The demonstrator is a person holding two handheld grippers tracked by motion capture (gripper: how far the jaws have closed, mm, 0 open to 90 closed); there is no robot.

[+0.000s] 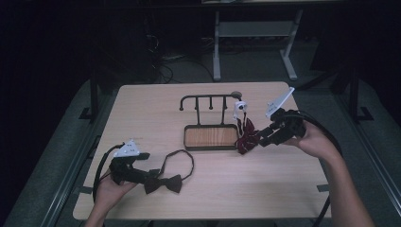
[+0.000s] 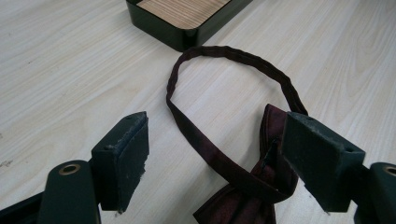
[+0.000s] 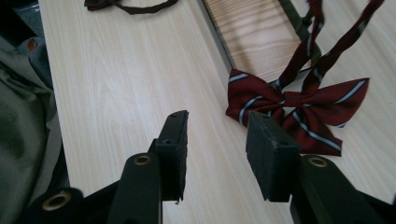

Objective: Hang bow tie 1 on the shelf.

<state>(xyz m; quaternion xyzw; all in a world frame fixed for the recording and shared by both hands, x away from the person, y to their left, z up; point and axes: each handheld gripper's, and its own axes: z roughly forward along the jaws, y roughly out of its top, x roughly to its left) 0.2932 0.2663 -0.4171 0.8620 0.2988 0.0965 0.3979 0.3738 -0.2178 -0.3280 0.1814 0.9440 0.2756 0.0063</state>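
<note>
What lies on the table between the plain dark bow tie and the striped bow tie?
In the high view, the wooden tray of the small black stand sits between the plain bow tie and the striped bow tie; around it, bare tabletop.

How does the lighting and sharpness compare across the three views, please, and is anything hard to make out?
High view: dim, room beyond the light wooden table nearly black; the dark maroon bow tie reads as a silhouette. Left gripper view: bright and even, the bow tie's loop sharp, the near black fingers slightly soft. Right gripper view: well lit, the striped red bow tie crisp, no glare.
</note>
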